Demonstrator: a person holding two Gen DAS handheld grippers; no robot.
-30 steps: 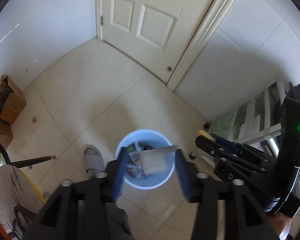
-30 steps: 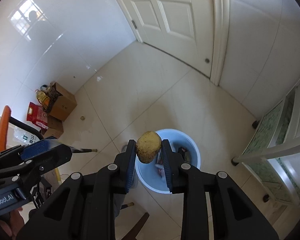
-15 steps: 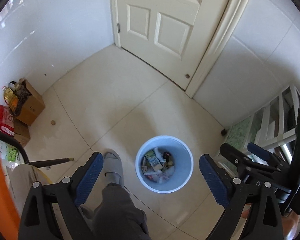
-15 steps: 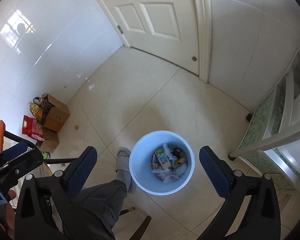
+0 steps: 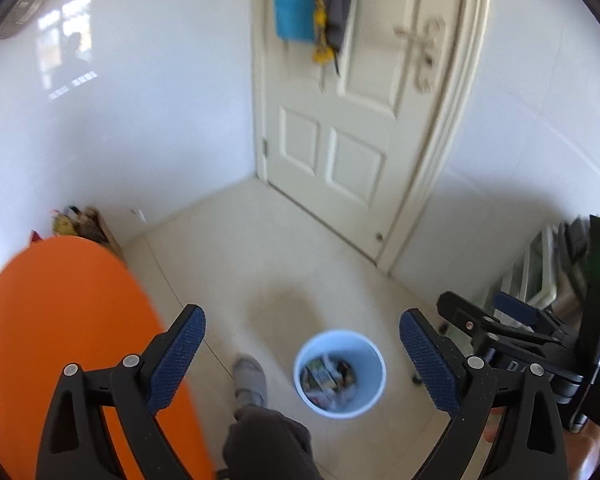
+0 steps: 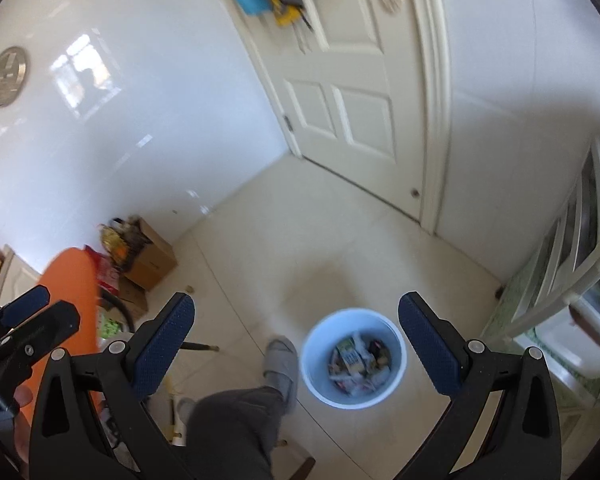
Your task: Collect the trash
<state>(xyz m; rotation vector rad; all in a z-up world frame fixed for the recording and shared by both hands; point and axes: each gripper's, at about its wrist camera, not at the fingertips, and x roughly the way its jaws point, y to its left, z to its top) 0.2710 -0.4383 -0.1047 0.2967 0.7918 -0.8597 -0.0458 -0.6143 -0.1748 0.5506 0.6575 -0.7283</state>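
White tiled walls (image 6: 140, 140), cream floor (image 6: 300, 240), panelled door (image 5: 360, 120).

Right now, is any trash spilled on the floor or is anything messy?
Nothing stands out. The trash sits inside the upright blue bin, and the floor tiles right around it show no litter. Both grippers, left and right, are open and hold nothing.

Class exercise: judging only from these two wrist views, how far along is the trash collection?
Done: the blue bin on the floor already holds cartons and wrappers. In hand: nothing; the left gripper and right gripper are both wide open and empty above it. Left: no loose trash is visible on the floor here, so any remainder lies out of view.
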